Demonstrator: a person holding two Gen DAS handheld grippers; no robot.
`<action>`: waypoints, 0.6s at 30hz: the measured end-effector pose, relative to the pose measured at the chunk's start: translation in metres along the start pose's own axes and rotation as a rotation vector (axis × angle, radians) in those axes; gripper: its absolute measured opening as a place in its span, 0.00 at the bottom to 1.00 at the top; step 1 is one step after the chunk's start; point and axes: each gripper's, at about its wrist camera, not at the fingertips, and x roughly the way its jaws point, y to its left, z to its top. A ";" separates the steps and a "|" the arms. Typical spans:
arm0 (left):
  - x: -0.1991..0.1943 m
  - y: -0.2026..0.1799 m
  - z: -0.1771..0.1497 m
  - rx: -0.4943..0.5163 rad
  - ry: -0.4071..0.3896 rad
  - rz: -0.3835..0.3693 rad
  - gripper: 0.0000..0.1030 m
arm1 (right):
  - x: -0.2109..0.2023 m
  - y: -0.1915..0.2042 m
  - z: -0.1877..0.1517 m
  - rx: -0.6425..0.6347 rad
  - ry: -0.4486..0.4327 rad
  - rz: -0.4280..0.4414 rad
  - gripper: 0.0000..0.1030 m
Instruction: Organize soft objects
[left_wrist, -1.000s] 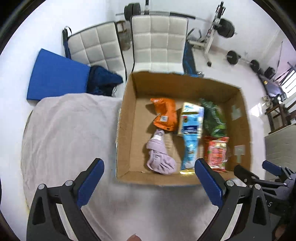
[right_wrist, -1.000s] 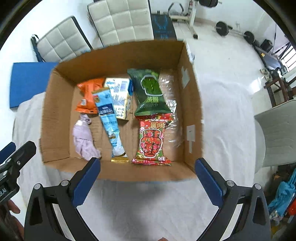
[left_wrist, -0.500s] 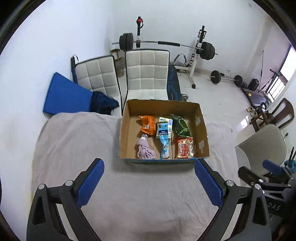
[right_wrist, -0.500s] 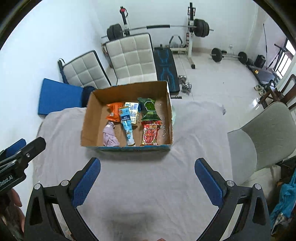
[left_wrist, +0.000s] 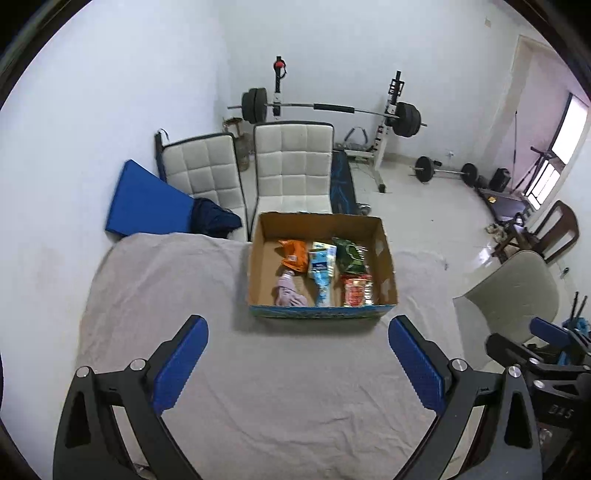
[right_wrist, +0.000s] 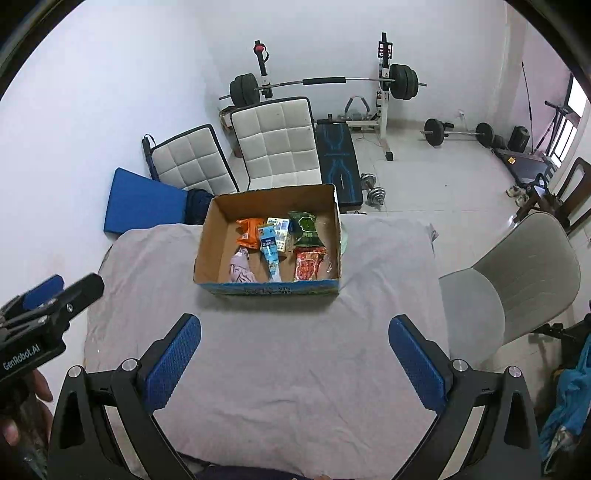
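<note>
Cardboard forms the open box that holds every soft item, and it sits on a grey cloth-covered table, towards the table's far edge. Inside the box, along its near wall, lie a crumpled lilac cloth at the left, a long light-blue packet in the middle and a red snack packet at the right. Behind these, towards the box's far wall, are an orange packet, a pale carton and a green packet, with a clear wrapper against the box's right wall. The box's left part is bare cardboard.

Both grippers hover over the table on the near side of the box, well apart from it. The left gripper has its blue-padded fingers spread wide with nothing between them; the right gripper is likewise spread wide and empty.

Beyond the box stand two white quilted chairs, a blue mat leaning at their left, and a barbell rack against the wall. To the box's right is a grey chair.
</note>
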 end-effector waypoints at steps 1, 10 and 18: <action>-0.001 0.000 -0.001 -0.001 -0.005 0.005 0.97 | -0.004 0.001 -0.002 -0.002 -0.001 0.001 1.00; -0.002 0.003 -0.003 -0.024 -0.028 0.005 1.00 | -0.014 0.001 0.004 -0.012 -0.060 -0.060 1.00; -0.007 0.000 -0.002 -0.018 -0.050 0.012 1.00 | -0.018 0.004 0.017 -0.016 -0.110 -0.072 1.00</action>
